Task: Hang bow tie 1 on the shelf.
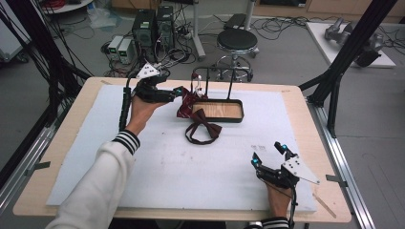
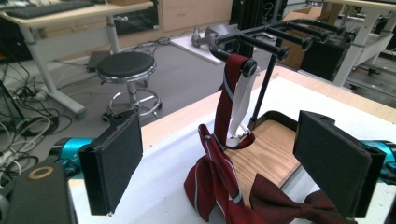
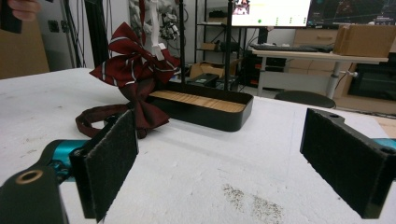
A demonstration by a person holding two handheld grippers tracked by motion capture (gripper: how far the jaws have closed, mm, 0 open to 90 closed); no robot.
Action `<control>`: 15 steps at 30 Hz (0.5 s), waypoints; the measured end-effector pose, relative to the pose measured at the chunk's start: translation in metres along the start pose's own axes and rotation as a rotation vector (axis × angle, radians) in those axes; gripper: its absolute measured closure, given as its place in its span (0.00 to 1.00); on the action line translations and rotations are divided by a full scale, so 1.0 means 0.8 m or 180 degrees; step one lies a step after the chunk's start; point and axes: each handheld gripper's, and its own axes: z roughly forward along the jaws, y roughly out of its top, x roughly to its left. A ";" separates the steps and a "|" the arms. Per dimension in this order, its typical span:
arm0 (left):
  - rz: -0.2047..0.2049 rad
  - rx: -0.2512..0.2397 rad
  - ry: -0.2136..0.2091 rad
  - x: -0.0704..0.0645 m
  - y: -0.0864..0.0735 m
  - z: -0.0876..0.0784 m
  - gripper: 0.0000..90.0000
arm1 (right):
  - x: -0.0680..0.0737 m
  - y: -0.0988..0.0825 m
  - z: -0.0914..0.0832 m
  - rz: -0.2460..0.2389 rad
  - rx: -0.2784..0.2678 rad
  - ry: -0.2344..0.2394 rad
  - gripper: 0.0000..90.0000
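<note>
Near the tabletop's far edge, left gripper (image 1: 179,92) fingers spread, facing striped tie (image 2: 219,158) hanging off rack (image 2: 275,37) down beside tray (image 1: 217,110). Plain bow tie (image 1: 203,126) lies just nearer. Right gripper (image 1: 270,153) spread, well apart.

A striped red bow tie (image 2: 212,177) hangs from the black rack (image 2: 275,39); a plain maroon bow tie (image 1: 203,126) lies flat beside its tray (image 1: 217,110).
</note>
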 end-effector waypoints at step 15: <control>0.0160 -0.0374 -0.0033 -0.006 -0.015 -0.079 0.18 | 0.001 0.000 0.000 -0.0025 0.0003 0.0001 0.12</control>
